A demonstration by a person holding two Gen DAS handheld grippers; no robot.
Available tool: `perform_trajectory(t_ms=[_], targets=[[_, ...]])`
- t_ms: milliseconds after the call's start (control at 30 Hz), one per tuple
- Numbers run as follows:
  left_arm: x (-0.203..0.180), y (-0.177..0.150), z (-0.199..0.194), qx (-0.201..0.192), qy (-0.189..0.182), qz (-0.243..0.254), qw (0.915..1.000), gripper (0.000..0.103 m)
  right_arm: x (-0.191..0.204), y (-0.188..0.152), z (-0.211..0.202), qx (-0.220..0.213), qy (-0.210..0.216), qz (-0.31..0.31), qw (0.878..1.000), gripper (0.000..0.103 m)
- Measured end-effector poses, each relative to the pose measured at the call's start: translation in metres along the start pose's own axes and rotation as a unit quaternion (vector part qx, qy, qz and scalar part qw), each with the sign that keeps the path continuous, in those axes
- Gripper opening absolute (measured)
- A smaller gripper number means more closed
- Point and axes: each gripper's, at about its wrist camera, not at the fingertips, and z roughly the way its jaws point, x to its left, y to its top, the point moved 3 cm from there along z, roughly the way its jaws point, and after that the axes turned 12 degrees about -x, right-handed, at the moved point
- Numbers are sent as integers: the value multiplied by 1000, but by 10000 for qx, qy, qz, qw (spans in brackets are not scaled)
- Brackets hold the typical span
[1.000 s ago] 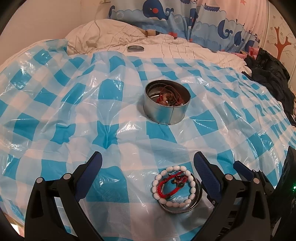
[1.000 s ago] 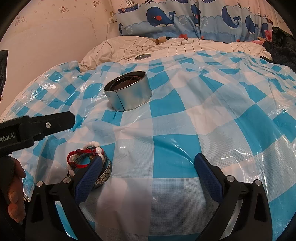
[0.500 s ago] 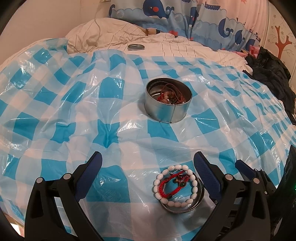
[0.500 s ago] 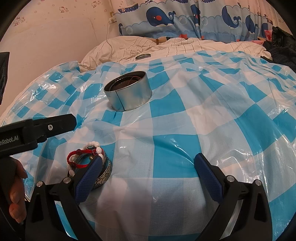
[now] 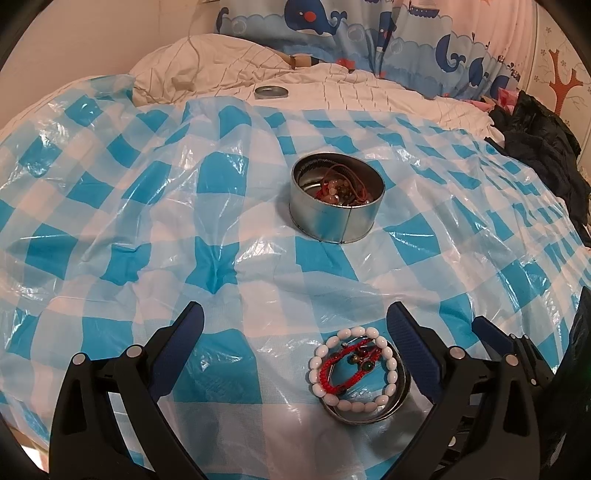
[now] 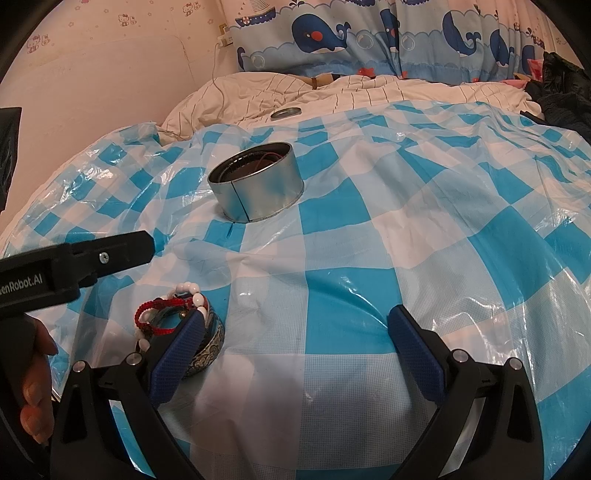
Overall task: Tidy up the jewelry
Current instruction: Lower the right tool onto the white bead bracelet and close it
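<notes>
A round metal tin (image 5: 336, 206) with several bracelets inside stands on the blue-and-white checked plastic sheet (image 5: 110, 206); it also shows in the right wrist view (image 6: 258, 188). Nearer, a white bead bracelet (image 5: 352, 369) and a red cord bracelet (image 5: 345, 365) lie on a patterned metal bangle (image 5: 400, 391), also in the right wrist view (image 6: 207, 343). My left gripper (image 5: 295, 325) is open and empty, the pile just inside its right finger. My right gripper (image 6: 295, 325) is open and empty, its left finger in front of the pile.
The tin's lid (image 5: 270, 91) lies on the white quilt (image 5: 332, 88) beyond the sheet. Dark clothing (image 5: 539, 147) is heaped at the right. A whale-print curtain (image 6: 369, 33) hangs behind. The left gripper's arm (image 6: 74, 266) crosses the right view's left side.
The left gripper has crept slightly forward and right; the tin and bracelet pile sit a little lower and righter in its view. The right gripper has barely moved.
</notes>
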Motion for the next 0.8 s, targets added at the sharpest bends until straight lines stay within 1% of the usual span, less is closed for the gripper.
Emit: perform_trajectory(t_ms=[133, 267, 333, 400, 433, 467, 667, 700, 733, 800], targets=[[20, 6, -4, -27, 6, -205, 9998, 95, -2, 2, -3, -49, 79, 113, 9999, 95], [56, 9, -10, -29, 135, -677, 9976, 95, 1, 6, -6, -65, 191, 38, 9998, 94], [71, 9, -13, -21, 142, -854, 9962, 95, 8, 8, -7, -66, 284, -124, 9995, 84], [78, 9, -15, -30, 193, -868, 9960, 95, 16, 9, -7, -12, 394, -292, 9988, 71], [81, 8, -16, -47, 245, -845, 9961, 95, 20, 9, -6, 14, 433, -356, 9984, 68], [83, 9, -17, -47, 258, -828, 9962, 95, 23, 8, -4, 48, 469, -422, 9980, 63], [88, 8, -17, -32, 320, -838, 9960, 95, 45, 13, 6, 66, 666, -789, 9946, 53], [87, 9, -17, -30, 319, -831, 9960, 95, 50, 14, 8, 54, 701, -882, 9936, 46], [88, 8, -17, -31, 319, -828, 9961, 95, 53, 15, 9, 67, 723, -944, 9929, 42], [86, 9, -17, -29, 306, -791, 9964, 95, 61, 15, 15, 169, 802, -1099, 9906, 29]])
